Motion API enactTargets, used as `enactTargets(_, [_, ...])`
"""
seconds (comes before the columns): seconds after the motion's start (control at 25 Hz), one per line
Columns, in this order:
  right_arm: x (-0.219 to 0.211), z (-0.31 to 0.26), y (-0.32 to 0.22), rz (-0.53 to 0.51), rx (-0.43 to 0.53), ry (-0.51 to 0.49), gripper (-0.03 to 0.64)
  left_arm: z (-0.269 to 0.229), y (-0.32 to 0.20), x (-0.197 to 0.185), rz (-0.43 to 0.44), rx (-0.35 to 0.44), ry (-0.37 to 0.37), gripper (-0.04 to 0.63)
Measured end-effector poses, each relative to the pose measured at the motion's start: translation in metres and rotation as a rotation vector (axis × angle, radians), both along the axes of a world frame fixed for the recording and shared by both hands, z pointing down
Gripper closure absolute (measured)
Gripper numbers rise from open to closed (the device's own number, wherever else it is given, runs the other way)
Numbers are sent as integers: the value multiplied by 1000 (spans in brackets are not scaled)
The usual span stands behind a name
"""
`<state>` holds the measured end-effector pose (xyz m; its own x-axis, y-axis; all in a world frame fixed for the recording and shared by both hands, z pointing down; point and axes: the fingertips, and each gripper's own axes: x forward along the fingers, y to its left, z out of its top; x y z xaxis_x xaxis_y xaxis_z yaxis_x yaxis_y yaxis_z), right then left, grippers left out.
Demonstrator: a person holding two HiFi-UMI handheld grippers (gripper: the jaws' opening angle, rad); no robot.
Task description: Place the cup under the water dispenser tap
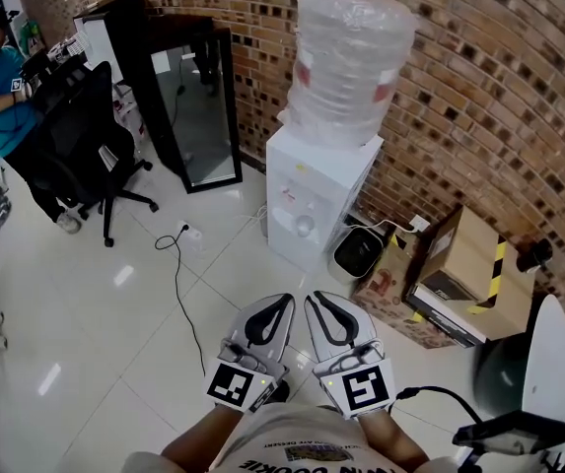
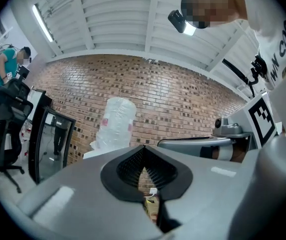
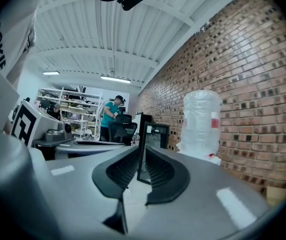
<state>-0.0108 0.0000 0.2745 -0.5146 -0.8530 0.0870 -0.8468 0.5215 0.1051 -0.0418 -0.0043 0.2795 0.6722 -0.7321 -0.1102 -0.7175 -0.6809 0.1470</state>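
Low over the white floor, left tongs and right tongs side by side, each closed tip to tip, empty. Straight ahead across bare tiles, water dispenser against the brick wall; pale round shape in its tap recess, cup or not cannot tell. Open room to its left up to a black cable; cardboard boxes near its right side.

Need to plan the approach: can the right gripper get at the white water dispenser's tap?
Probably not from here: the right gripper sits by the person's body, with white tiled floor between it and the white water dispenser. Nothing visible blocks the way.
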Motion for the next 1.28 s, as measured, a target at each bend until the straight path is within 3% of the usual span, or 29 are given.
enactTargets(0.56, [67, 14, 130, -23, -16, -53, 574, 8, 129, 73, -12, -12, -21, 612])
enactTargets(0.92, [79, 8, 194, -44, -14, -72, 611, -5, 192, 75, -51, -5, -42, 612])
enactTargets(1.28, [65, 10, 228, -39, -30, -67, 611, -6, 228, 61, -34, -6, -33, 612])
